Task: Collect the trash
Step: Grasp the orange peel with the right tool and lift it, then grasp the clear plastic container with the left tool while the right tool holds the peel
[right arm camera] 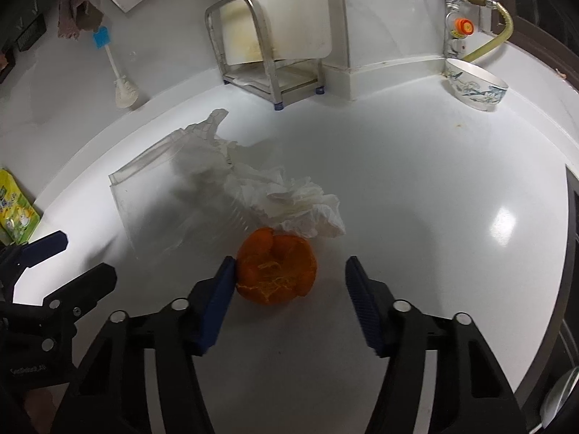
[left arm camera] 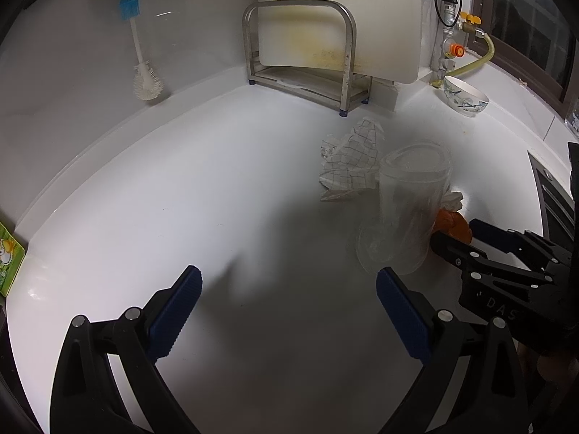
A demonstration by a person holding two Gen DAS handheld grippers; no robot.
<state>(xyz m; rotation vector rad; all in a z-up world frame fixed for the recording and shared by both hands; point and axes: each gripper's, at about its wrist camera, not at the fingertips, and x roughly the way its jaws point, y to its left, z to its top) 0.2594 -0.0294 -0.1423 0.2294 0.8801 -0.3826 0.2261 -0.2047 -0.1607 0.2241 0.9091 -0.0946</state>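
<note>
An orange peel lies on the white counter between the fingers of my right gripper. The left pad touches the peel and the right pad stands apart from it, so the gripper is open. Just behind the peel sit a crumpled white tissue and a clear plastic cup on its side. A crumpled checked paper lies behind the cup. My left gripper hovers open over bare counter, left of the cup, with nothing between its fingers.
A patterned bowl stands at the back right below a gas valve and yellow hose. A metal rack holding a white board is at the back wall. A bottle brush hangs at left. A green packet lies far left.
</note>
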